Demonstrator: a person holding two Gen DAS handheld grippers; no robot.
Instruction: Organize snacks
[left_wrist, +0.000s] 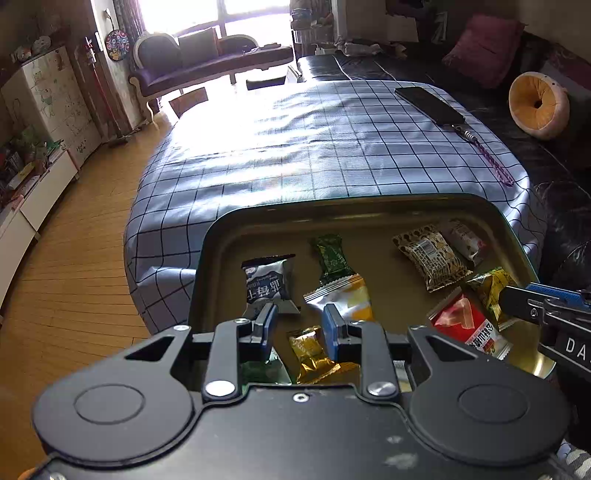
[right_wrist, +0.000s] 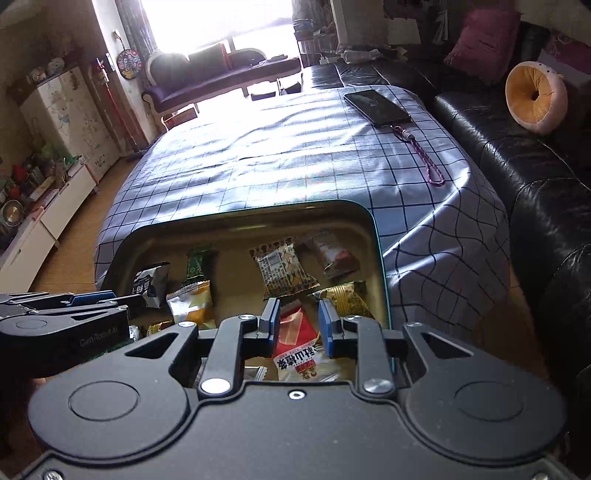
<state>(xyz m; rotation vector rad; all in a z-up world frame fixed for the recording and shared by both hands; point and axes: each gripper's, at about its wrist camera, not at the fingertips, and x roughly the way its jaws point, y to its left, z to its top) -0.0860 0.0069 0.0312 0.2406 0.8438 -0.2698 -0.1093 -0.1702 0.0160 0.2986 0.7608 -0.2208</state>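
A gold metal tray (left_wrist: 332, 206) (right_wrist: 255, 216) sits at the near end of the checked tablecloth and holds several snack packets. My left gripper (left_wrist: 300, 319) hangs open over its near left part, with a gold packet (left_wrist: 310, 350) lying below the gap and touching neither pad. A dark blue-and-white packet (left_wrist: 267, 282), a green one (left_wrist: 332, 258) and a silver-yellow one (left_wrist: 345, 301) lie just ahead. My right gripper (right_wrist: 297, 319) is open above a red packet (right_wrist: 295, 332) (left_wrist: 463, 323), which lies flat on the tray. A tan patterned packet (right_wrist: 282, 269) lies beyond it.
A phone (left_wrist: 430, 99) (right_wrist: 376, 105) with a purple lanyard (right_wrist: 428, 162) lies on the far right of the table (left_wrist: 295, 147). A black leather sofa (right_wrist: 535, 147) with a round orange cushion (right_wrist: 533, 98) runs along the right. Wooden floor and low white cabinets are to the left.
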